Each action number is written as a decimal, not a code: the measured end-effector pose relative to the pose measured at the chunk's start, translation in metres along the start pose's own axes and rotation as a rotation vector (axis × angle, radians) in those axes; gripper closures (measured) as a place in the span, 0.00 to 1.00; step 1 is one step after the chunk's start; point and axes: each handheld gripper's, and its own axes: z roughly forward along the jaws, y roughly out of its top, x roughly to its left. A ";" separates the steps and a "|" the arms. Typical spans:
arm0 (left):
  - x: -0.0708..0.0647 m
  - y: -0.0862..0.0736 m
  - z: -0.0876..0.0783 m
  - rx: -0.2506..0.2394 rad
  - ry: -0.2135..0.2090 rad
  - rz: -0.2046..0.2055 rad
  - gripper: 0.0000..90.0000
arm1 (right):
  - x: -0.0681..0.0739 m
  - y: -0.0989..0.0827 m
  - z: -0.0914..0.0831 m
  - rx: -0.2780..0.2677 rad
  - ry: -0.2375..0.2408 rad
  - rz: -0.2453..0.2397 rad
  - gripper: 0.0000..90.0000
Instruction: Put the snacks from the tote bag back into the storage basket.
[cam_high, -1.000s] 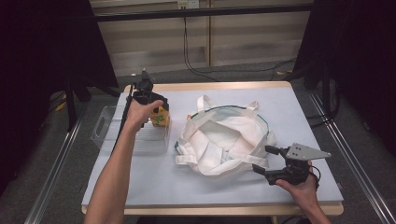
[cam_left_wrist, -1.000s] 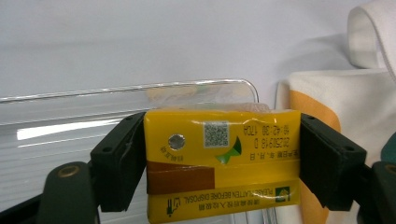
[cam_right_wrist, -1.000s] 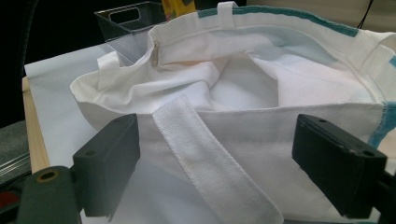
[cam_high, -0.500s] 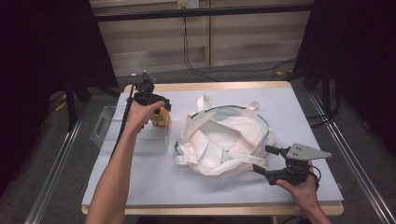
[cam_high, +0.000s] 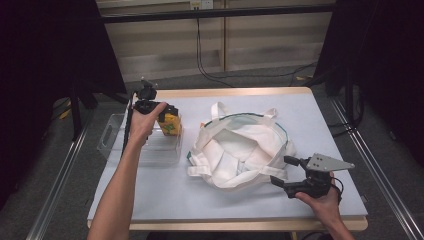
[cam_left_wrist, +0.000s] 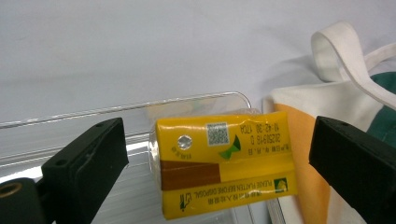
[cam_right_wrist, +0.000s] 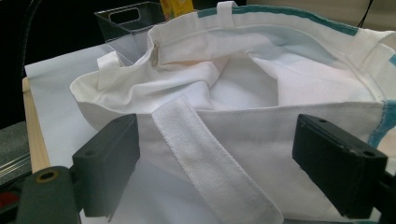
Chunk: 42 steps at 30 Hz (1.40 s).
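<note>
One yellow carton (cam_left_wrist: 224, 165), one bag (cam_high: 240, 150); both grippers' jaws apart, seemingly untouching.

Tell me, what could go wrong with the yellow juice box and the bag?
The left tool is open around the yellow juice box, with gaps on both sides. If it closes off-centre, the box might tip or slip inside the clear bin. The white tote bag is floppy and its mouth sags, so the box could catch on the rim. The right tool is open at the bag's edge and may pinch only the strap.
</note>
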 end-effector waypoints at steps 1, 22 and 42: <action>0.001 -0.002 -0.002 -0.009 -0.005 0.022 0.05 | 0.000 0.000 0.000 -0.002 -0.001 -0.002 0.16; 0.005 -0.037 -0.037 -0.223 -0.062 0.194 0.05 | 0.000 0.000 0.000 -0.002 -0.003 -0.001 0.16; -0.004 -0.083 -0.074 -0.339 -0.071 0.284 0.06 | 0.002 0.001 0.000 -0.006 -0.010 0.000 0.16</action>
